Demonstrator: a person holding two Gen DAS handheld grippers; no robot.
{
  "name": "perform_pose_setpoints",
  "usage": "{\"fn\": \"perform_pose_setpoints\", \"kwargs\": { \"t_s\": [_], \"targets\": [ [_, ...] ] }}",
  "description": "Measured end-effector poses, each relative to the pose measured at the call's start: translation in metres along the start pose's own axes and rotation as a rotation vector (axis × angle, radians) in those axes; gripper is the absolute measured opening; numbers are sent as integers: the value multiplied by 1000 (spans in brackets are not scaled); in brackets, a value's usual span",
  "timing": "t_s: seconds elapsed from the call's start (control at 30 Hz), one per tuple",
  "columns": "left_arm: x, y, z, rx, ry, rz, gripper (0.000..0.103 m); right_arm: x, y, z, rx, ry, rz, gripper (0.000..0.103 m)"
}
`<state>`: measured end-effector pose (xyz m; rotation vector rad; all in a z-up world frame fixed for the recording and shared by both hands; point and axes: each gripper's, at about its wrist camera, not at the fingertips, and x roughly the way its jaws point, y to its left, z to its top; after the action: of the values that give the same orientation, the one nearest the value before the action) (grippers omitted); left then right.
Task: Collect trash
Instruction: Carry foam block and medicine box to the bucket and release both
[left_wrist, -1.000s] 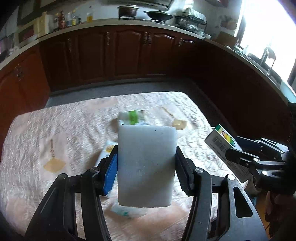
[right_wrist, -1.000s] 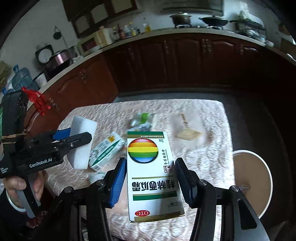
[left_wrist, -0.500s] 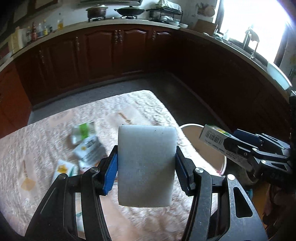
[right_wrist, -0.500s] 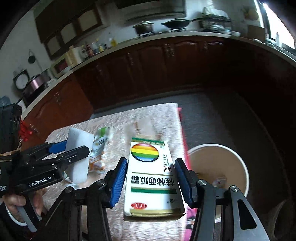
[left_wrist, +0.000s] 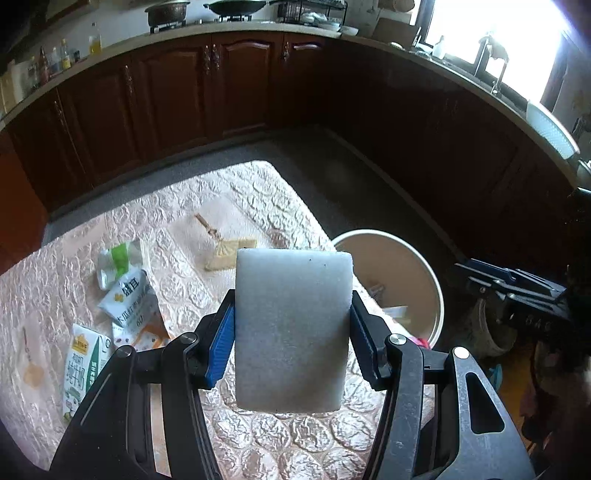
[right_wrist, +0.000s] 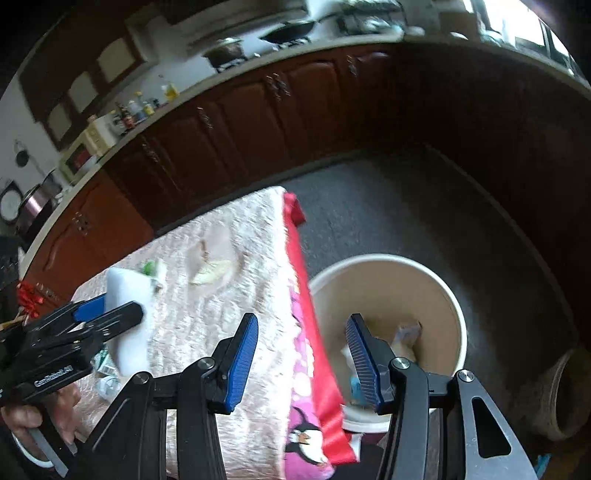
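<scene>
Beside the counter (left_wrist: 258, 435), the foam block (left_wrist: 291, 328) clamped in the left claw (left_wrist: 291, 339) should be carried fully over the bin (left_wrist: 437, 291) before release, while the right claw (right_wrist: 301, 354) stands apart and empty.

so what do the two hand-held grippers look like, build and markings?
Both look alike: black linkage frames with silver pivot pins and ribbed blue pads on the fingertips. The left hand-held gripper carries white "GenRobot.AI" lettering along its black body, seen from the right wrist. The right hand-held gripper shows slotted cut-outs in its outer arms. No cables are visible. A light cuff or band shows at the left hand's wrist.
</scene>
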<state>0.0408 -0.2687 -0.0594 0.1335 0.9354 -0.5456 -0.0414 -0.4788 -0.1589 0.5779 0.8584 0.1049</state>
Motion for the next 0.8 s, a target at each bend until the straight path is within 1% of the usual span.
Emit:
{"fn": "perform_pose_setpoints", "kwargs": {
  "t_s": [0.07,0.2,0.23,0.27,0.37,0.43,0.6,0.8],
  "targets": [
    [4,1,1,-14,7,-9,55,0,-7,0,20,0,-7,49],
    [14,-3,5,-24,31,-53,55,-2,-15,1,41,3,-30,50],
    [18,-8,6,-18,37,-70,55,-3,-18,1,47,3,-40,54],
    [20,-12,7,-12,42,-80,55,-3,-22,1,55,3,-47,54],
    [31,-26,13,5,60,-106,55,1,-30,3,81,9,-54,54],
    [40,-37,18,10,68,-137,55,1,-37,3,95,12,-62,54],
    [62,-54,29,-11,94,-189,55,0,-47,3,93,15,-121,55],
    [84,-73,33,-25,126,-235,57,-8,-60,3,126,9,-135,55]
  ]
}}
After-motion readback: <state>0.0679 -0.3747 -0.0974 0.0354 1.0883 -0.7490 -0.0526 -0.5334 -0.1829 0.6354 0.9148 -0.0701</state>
